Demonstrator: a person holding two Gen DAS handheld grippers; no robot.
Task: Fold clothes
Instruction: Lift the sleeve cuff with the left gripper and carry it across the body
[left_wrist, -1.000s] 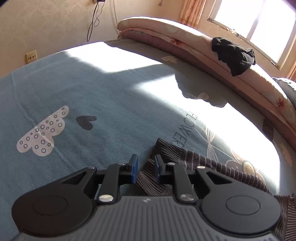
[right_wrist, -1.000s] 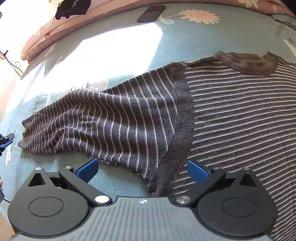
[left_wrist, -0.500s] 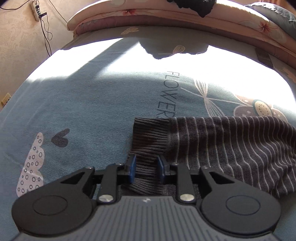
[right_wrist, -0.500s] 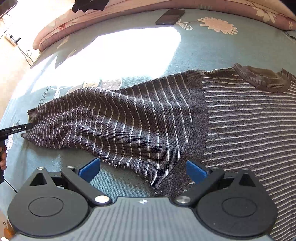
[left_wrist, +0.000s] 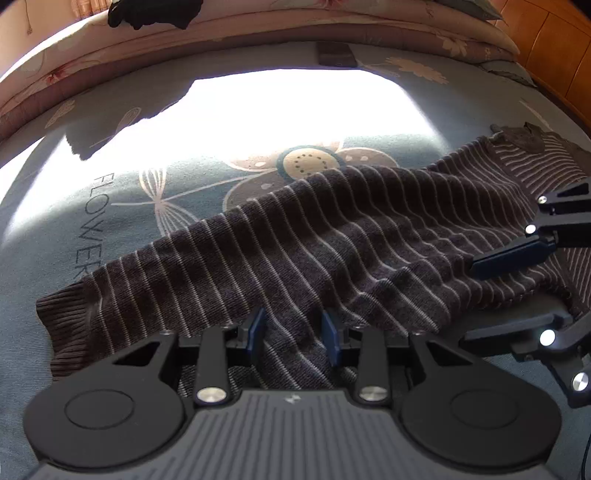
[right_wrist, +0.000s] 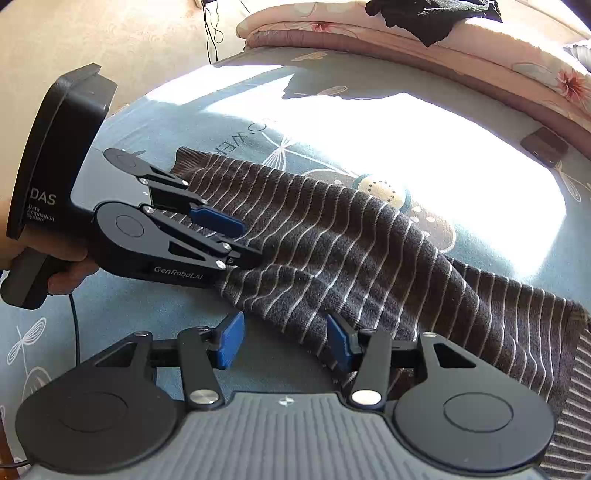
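Grey-brown knit with thin pale stripes, the sweater's sleeve (left_wrist: 332, 251) lies stretched across the blue bedsheet (left_wrist: 110, 122), running in the left wrist view from its ribbed cuff (left_wrist: 62, 314) at about 9 o'clock up toward the shoulder at 2 o'clock, where the collar (left_wrist: 524, 136) shows. The cloth is rumpled into soft ridges along its length.

The left gripper (left_wrist: 293, 334) sits low over the near edge of the sleeve, part way along it from the cuff. Its jaws have just been opening and now stand partly apart; sleeve fabric lies between the blue pads, but I cannot tell whether they press it. In the right wrist view this same gripper (right_wrist: 236, 243) reaches in from 9 o'clock, held by a hand (right_wrist: 66, 269), its tips on the striped knit.

The right gripper (right_wrist: 284, 341) hovers at the sleeve's lower edge nearer the body of the sweater. Its jaws have just been closing and stand about half apart; the right pad touches the fabric edge while the left pad is over bare sheet, so nothing is clamped.

Sunlight makes a bright patch on the sheet beyond the sleeve, over a printed flower (left_wrist: 306, 162). A dark phone (right_wrist: 545, 146) lies at 2 o'clock near the folded quilt (right_wrist: 480, 48), which carries a black garment (right_wrist: 424, 14).
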